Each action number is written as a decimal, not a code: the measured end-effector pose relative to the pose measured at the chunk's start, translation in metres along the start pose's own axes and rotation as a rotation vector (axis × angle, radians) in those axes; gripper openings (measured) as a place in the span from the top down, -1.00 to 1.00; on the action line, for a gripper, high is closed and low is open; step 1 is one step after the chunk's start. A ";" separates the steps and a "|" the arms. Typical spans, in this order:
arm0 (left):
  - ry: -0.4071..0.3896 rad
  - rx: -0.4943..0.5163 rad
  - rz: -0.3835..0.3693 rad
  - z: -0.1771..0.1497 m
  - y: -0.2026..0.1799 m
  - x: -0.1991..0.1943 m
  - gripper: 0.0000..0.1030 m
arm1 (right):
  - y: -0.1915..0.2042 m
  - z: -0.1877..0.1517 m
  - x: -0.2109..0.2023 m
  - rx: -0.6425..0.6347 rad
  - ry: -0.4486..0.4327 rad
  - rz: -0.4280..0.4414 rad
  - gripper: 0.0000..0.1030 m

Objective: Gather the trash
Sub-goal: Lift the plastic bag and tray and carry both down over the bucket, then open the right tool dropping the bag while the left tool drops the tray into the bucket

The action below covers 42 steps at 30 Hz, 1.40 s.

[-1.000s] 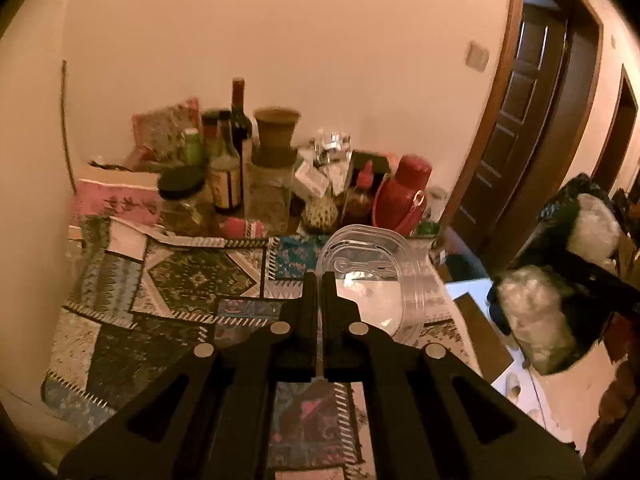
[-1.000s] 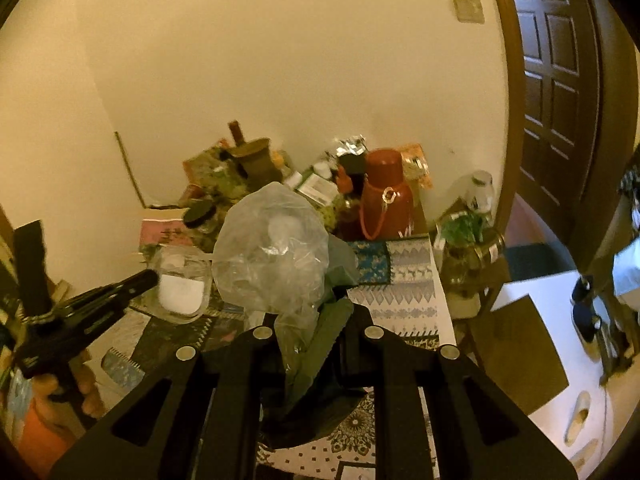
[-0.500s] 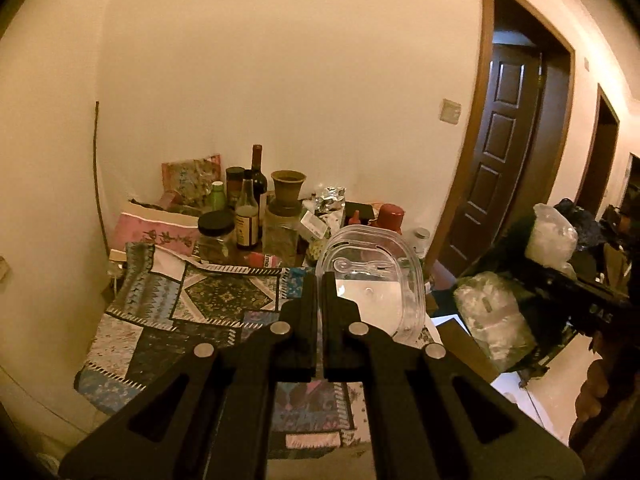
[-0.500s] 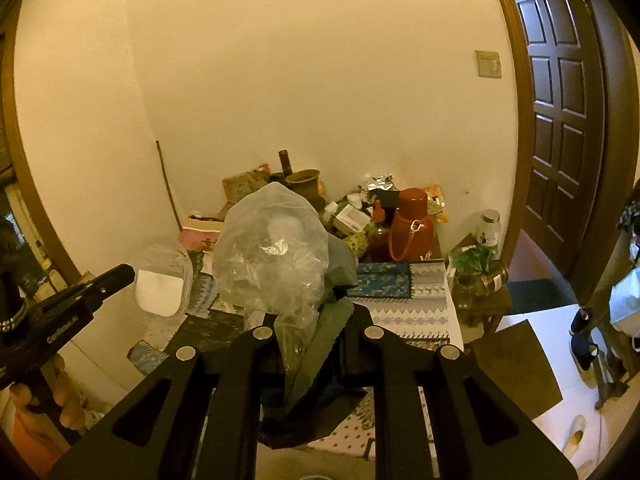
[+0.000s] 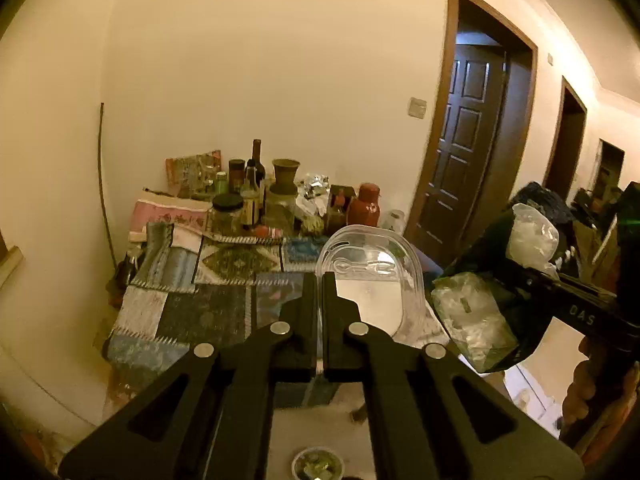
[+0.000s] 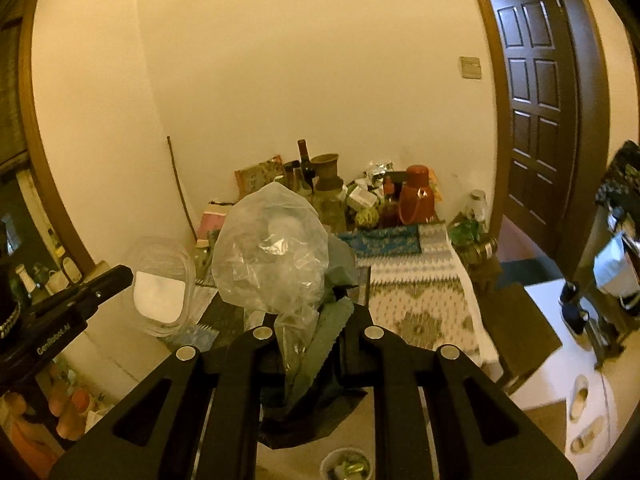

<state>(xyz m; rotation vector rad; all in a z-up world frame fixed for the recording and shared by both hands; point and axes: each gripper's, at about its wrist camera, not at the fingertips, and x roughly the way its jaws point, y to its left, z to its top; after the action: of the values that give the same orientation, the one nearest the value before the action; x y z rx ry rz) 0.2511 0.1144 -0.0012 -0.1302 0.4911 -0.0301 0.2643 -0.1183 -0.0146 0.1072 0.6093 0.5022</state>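
Clamped only on its thin rim, the plastic tub (image 5: 370,276) could slip from the left hand-held gripper (image 5: 319,284), while the right hand-held gripper (image 6: 344,300) pinches slippery bags (image 6: 276,256) that might slide free.

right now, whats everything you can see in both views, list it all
clear plastic container: one, clear with white inside, held in the left tool
bundle of plastic bags: one, clear and green, held in the right tool
table: one, patterned cloth, by the wall
red flask: one, back of table
wine bottle: one, dark, back of table
clay vase: one, brown, beside the bottle
black-lidded jar: one, back left of table
door: one, dark brown, right
small cup: one, on floor
left tool: black, shut on the container's edge
right tool: black, shut on the bags
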 end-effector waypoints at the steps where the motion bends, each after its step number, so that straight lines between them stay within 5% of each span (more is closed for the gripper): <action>1: 0.005 0.000 -0.006 -0.006 0.002 -0.009 1.00 | 0.005 -0.007 -0.007 0.007 0.004 -0.003 0.77; 10: 0.065 0.002 -0.041 -0.046 0.014 -0.056 1.00 | 0.031 -0.047 -0.041 0.052 0.056 -0.050 0.77; 19: 0.160 -0.030 -0.048 -0.079 0.012 -0.047 1.00 | 0.021 -0.082 -0.038 0.073 0.162 -0.075 0.77; 28: 0.333 -0.056 -0.027 -0.144 -0.007 0.021 1.00 | -0.017 -0.145 0.009 0.107 0.362 -0.079 0.77; 42: 0.596 -0.143 0.059 -0.314 0.010 0.164 1.00 | -0.075 -0.288 0.137 0.113 0.640 -0.094 0.77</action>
<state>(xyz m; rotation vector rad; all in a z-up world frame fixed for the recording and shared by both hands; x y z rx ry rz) 0.2471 0.0777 -0.3535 -0.2490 1.0927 0.0253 0.2271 -0.1326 -0.3400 0.0217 1.2634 0.4068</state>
